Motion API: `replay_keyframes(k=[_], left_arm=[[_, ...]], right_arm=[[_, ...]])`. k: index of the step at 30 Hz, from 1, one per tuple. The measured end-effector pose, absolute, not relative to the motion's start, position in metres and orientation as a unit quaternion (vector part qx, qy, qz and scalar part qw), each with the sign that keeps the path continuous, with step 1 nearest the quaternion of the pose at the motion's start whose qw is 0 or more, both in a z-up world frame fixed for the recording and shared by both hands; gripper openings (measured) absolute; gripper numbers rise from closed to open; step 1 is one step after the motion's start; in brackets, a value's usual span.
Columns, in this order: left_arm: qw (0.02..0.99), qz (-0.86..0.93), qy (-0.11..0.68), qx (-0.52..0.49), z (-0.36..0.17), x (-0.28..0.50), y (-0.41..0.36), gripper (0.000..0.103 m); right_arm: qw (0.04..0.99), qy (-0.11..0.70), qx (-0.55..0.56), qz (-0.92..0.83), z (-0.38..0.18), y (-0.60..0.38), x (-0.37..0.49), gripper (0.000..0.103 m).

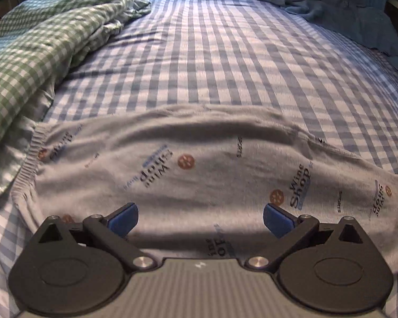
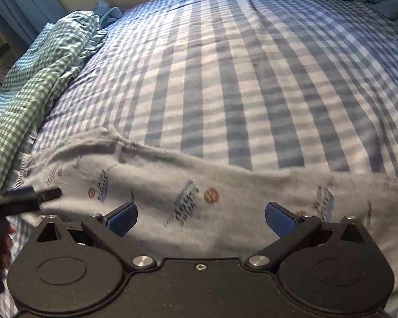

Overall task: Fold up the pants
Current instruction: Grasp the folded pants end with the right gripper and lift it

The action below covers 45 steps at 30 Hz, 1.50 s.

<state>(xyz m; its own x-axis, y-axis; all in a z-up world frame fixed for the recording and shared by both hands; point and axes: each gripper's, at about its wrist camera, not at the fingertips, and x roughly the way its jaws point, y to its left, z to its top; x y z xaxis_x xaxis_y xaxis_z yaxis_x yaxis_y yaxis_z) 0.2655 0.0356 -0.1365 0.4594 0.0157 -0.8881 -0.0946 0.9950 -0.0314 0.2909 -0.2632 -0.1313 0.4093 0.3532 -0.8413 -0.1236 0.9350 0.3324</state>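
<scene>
Grey pants printed with "Wine Shop" lettering and orange dots lie flat across the near part of the bed. Their ribbed elastic waistband is at the left end. My left gripper hovers over the pants near the waist end, blue pads wide apart, open, with only the flat fabric below. In the right wrist view the pants look blurred, and my right gripper stands open above them further along the legs. The left gripper's dark finger shows at that view's left edge.
The bed is covered by a blue-and-white checked sheet. A crumpled green gingham duvet is heaped along the left side. Blue cloth lies bunched at the far right corner. A person's hand shows at the left edge.
</scene>
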Motion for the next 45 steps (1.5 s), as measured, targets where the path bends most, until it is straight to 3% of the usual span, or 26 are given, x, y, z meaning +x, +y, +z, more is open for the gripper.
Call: replay_keyframes(k=[9, 11, 14, 16, 18, 22, 27, 35, 39, 41, 43, 45], left_arm=[[0.821, 0.06, 0.557, -0.112, -0.161, 0.256, 0.044, 0.103], [0.821, 0.055, 0.559, -0.106, -0.163, 0.255, 0.045, 0.103], [0.821, 0.043, 0.563, -0.087, -0.165, 0.254, 0.042, 0.103], [0.823, 0.04, 0.561, -0.082, -0.167, 0.253, 0.04, 0.103], [0.825, 0.037, 0.559, -0.075, -0.168, 0.253, 0.039, 0.103], [0.827, 0.034, 0.557, -0.068, -0.167, 0.251, 0.035, 0.103], [0.827, 0.034, 0.555, -0.082, -0.166, 0.251, 0.039, 0.103], [0.83, 0.031, 0.554, -0.057, -0.168, 0.248, 0.032, 0.103], [0.831, 0.026, 0.552, -0.058, -0.168, 0.247, 0.032, 0.103], [0.831, 0.026, 0.552, -0.058, -0.168, 0.247, 0.032, 0.103], [0.832, 0.027, 0.551, -0.057, -0.168, 0.246, 0.032, 0.103], [0.832, 0.028, 0.551, -0.053, -0.168, 0.246, 0.03, 0.103]], right_arm=[[0.785, 0.552, 0.132, 0.249, -0.146, -0.196, 0.396, 0.101], [0.777, 0.552, 0.132, 0.271, -0.151, -0.178, 0.403, 0.094], [0.771, 0.554, 0.125, 0.287, -0.159, -0.158, 0.407, 0.072], [0.771, 0.554, 0.107, 0.296, -0.163, -0.146, 0.405, 0.044], [0.772, 0.553, 0.09, 0.3, -0.166, -0.138, 0.401, 0.026], [0.787, 0.526, 0.04, 0.319, -0.162, -0.131, 0.382, 0.002], [0.79, 0.496, -0.008, 0.36, -0.144, -0.125, 0.352, 0.001], [0.735, 0.56, 0.001, 0.381, -0.174, -0.113, 0.338, 0.0], [0.752, 0.543, 0.044, 0.371, -0.161, -0.121, 0.347, 0.023], [0.764, 0.531, 0.069, 0.36, -0.152, -0.127, 0.358, 0.024], [0.779, 0.52, 0.086, 0.341, -0.147, -0.131, 0.373, 0.036], [0.784, 0.52, 0.107, 0.32, -0.149, -0.134, 0.392, 0.04]])
